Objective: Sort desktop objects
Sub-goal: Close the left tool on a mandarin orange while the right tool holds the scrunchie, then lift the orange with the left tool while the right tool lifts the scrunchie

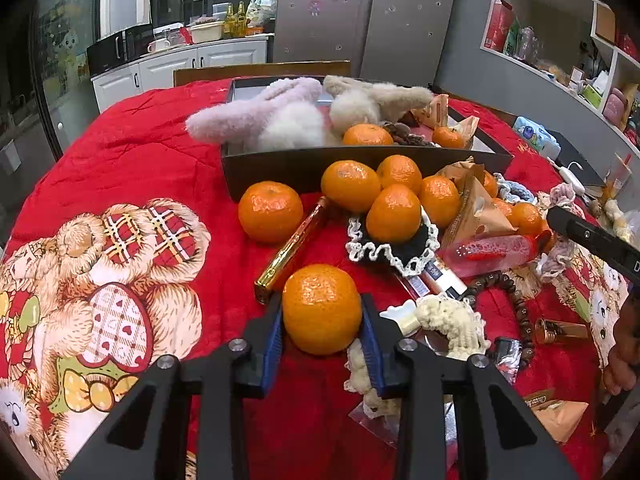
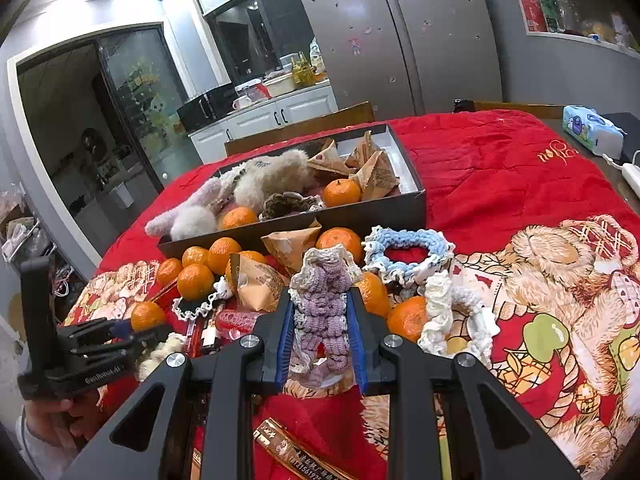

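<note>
Both hands are loaded. Closest in, the left gripper (image 1: 322,322) has its jaws pressed against the sides of a mandarin (image 1: 321,307), held just off the red bear-print cloth (image 1: 132,152) covering the surface. The right gripper (image 2: 320,324) has its jaws clamped on a purple crocheted scrunchie (image 2: 324,308), bunched up between the blue pads.

Just past them, the unsorted heap: a cluster of loose mandarins (image 1: 376,196), a gold tube (image 1: 294,250), a black scrunchie with white trim (image 1: 394,250), a pink bottle (image 1: 492,250), a bead bracelet (image 1: 516,304), a blue scrunchie (image 2: 408,250), a cream scrunchie (image 2: 452,312) and triangular paper packets (image 2: 260,284). Plenty left, by my reckoning.

Further back, the black box (image 1: 304,166) already holds the fluffy plush slippers (image 1: 280,114), two mandarins, a brown scrunchie and several packets. So the sorting is well begun, perhaps a third done.

Writing: the left gripper's body, seen from the right camera, reads "GenRobot.AI" as best I can make out; a gold-brown wrapper (image 2: 298,456) at the bottom edge carries digits and characters too distorted to read properly; gold script embroidered on the far cloth is not clear.
</note>
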Motion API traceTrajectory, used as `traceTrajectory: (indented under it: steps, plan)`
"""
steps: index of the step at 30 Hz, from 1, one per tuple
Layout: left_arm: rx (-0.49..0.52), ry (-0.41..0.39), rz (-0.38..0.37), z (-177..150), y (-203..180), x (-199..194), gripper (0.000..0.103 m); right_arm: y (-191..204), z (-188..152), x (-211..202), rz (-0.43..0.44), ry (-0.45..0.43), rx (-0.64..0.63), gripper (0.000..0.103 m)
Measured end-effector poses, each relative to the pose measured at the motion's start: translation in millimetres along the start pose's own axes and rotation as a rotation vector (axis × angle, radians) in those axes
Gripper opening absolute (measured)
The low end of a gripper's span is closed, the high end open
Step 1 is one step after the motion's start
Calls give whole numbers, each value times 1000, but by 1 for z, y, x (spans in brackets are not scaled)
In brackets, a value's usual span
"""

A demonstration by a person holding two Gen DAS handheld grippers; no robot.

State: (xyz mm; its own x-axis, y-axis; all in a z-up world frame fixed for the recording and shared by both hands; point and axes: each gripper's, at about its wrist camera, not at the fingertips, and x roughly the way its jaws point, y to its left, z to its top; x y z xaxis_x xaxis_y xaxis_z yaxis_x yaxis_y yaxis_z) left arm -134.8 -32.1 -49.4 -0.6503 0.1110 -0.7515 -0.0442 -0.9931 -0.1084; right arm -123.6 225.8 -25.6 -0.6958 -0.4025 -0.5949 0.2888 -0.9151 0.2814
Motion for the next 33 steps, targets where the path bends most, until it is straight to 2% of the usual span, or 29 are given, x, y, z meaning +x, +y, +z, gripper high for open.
traceTrajectory:
  steps: [17, 26, 33]
  plan:
    - [12, 2, 9, 1, 1, 3, 36, -2, -2, 4, -2, 18, 3, 25]
    - [9, 2, 5, 2, 1, 3, 36, 4, -2, 3, -42, 8, -28, 25]
    - [7, -21, 11, 2, 1, -2, 35, 12, -4, 1, -27, 6, -57, 25]
